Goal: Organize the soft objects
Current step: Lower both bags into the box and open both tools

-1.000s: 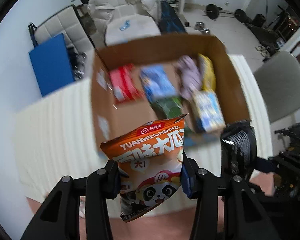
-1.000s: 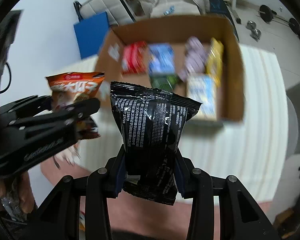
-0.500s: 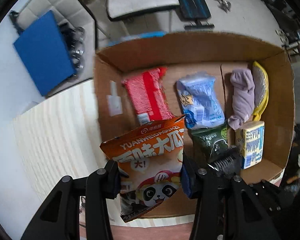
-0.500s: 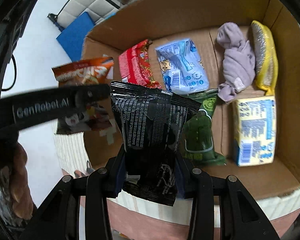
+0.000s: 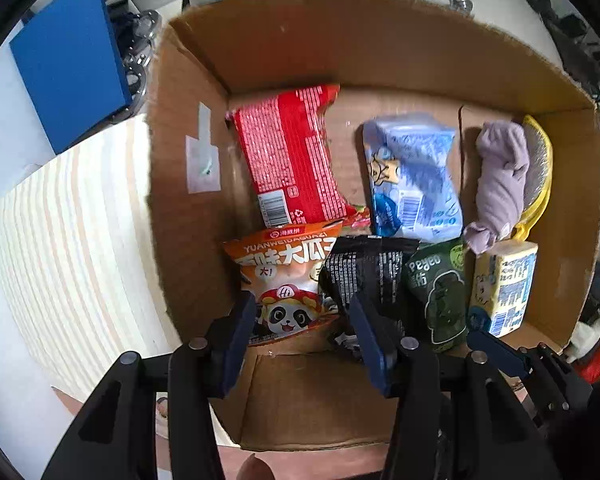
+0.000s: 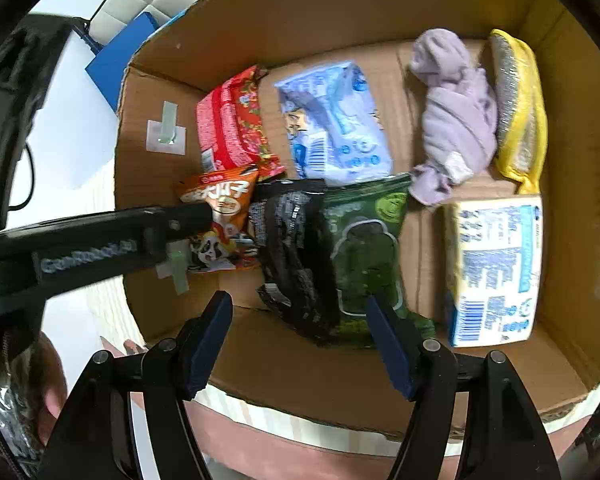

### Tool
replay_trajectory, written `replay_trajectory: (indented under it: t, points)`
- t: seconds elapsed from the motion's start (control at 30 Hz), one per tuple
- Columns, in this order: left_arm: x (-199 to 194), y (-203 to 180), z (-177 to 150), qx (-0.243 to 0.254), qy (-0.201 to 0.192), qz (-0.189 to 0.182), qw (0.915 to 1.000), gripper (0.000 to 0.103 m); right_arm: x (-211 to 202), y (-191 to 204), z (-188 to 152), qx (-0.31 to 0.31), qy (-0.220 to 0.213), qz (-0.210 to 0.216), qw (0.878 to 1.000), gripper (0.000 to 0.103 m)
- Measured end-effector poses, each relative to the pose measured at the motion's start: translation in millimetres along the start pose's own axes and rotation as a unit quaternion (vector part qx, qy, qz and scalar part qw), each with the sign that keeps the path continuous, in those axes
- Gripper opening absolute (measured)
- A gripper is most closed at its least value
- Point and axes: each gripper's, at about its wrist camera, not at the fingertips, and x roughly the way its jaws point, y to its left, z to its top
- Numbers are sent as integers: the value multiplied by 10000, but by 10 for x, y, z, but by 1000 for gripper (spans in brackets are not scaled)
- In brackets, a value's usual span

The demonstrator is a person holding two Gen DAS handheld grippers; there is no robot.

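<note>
Cardboard box (image 5: 380, 60), open-topped and brown, holds every packet. Left gripper (image 5: 304, 340) stands with its blue pads spread wide; the orange panda-print snack bag (image 5: 284, 284) lies on the box floor just beyond them, near the box's left wall, free of both pads. Right gripper (image 6: 300, 340) is likewise spread wide, and the black crinkled snack bag (image 6: 292, 256) lies ahead of it, leaning against the dark green packet (image 6: 364, 256). Behind these lie a red packet (image 5: 292, 160) and a pale blue pouch (image 5: 412, 176). At the right wall sit a lilac cloth (image 6: 452, 116), yellow sponge (image 6: 520, 108) and a yellow-and-blue tissue pack (image 6: 496, 268). Bare cardboard floor shows along the near edge.
</note>
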Motion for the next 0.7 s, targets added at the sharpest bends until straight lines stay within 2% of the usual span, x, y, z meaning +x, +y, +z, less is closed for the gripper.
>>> replay_trajectory:
  t: [0.2, 0.23, 0.3, 0.33, 0.37, 0.4, 0.47, 0.57, 0.7]
  points:
    - [-246, -15, -272, -60, -434, -101, 9990, 50, -283, -194, -99, -117, -142, -296, 9994, 73]
    - [-278, -32, -325, -55, -524, -137, 9985, 54, -390, -180, -131, -159, -198, -382, 9989, 76]
    - [-375, -59, -453, -67, -765, -166, 9969, 85, -592, -226, -192, -291, -342, -573, 9973, 84]
    - [-421, -70, -509, -92, -947, -138, 9954, 90, -646, -246, -221, -354, -398, -665, 9964, 87]
    - [-473, -86, -539, -86, -1087, -103, 9940, 92, -706, -265, -248, -425, -446, -787, 9950, 97]
    - [-512, -97, -622, -103, -1215, -75, 9925, 92, -790, -286, -282, -502, -510, -930, 9931, 103]
    - [-501, -128, -756, -147, -1374, -74, 9904, 93, -911, -344, -356, -615, -742, -1183, 9883, 103]
    - [-540, -186, -930, -235, -1615, -52, 9866, 102, -1097, -433, -454, -665, -997, -1445, 9822, 103]
    - [-648, -302, -1136, -327, -1986, 77, 9795, 102, -1305, -531, -585, -634, -1237, -1585, 9775, 103]
